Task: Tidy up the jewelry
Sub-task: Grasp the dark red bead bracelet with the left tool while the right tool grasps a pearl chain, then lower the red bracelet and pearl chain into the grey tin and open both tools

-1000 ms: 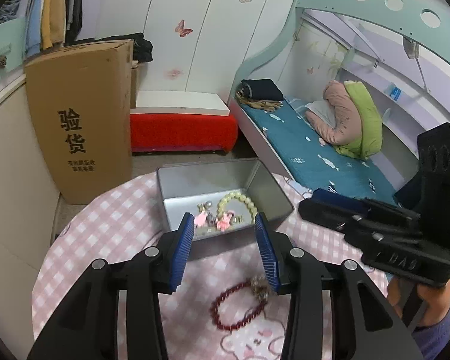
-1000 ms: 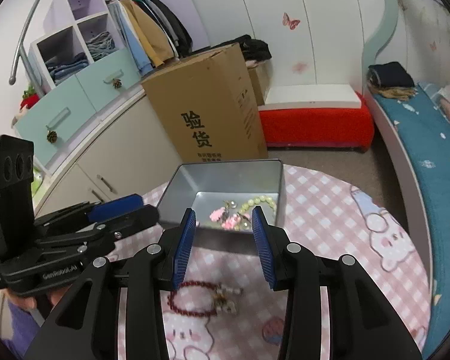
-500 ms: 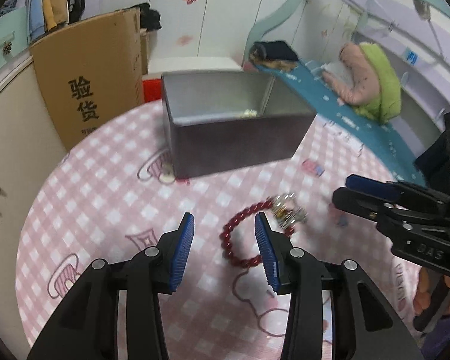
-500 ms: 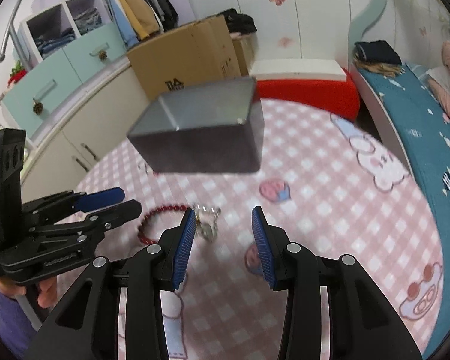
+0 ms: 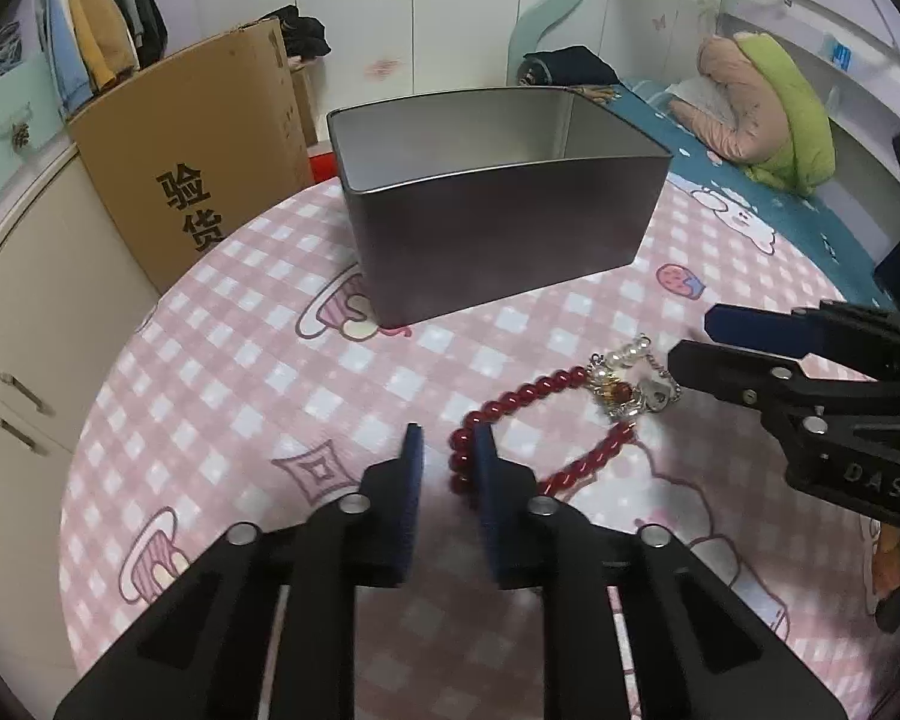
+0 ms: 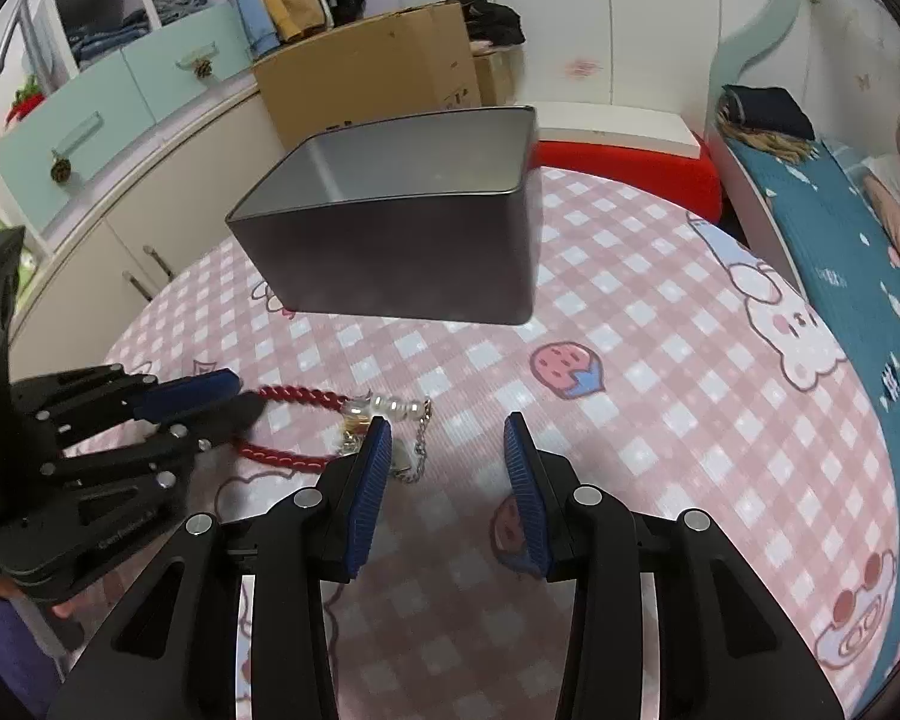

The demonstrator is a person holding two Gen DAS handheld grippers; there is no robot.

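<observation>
A red bead bracelet (image 5: 534,420) with a silver and pearl charm (image 5: 627,384) lies on the pink checked tablecloth (image 5: 210,360). My left gripper (image 5: 447,450) is low over the table and open, its right finger touching the bracelet's left end; the beads lie outside the gap. My right gripper (image 6: 447,438) is open, its left finger beside the charm and chain (image 6: 390,414). It also shows in the left wrist view (image 5: 696,342), just right of the charm. A grey metal tin (image 5: 492,204) stands behind the bracelet; its contents are hidden.
A cardboard box (image 5: 204,150) stands behind the round table at the left, beside cream cabinets (image 5: 24,312). A bed (image 5: 780,138) with bedding lies to the right. A red bench (image 6: 630,168) stands behind the tin.
Both grippers have come down from above the tin to the bracelet on the cloth. My left gripper's jaws have narrowed; the right stays wide.
</observation>
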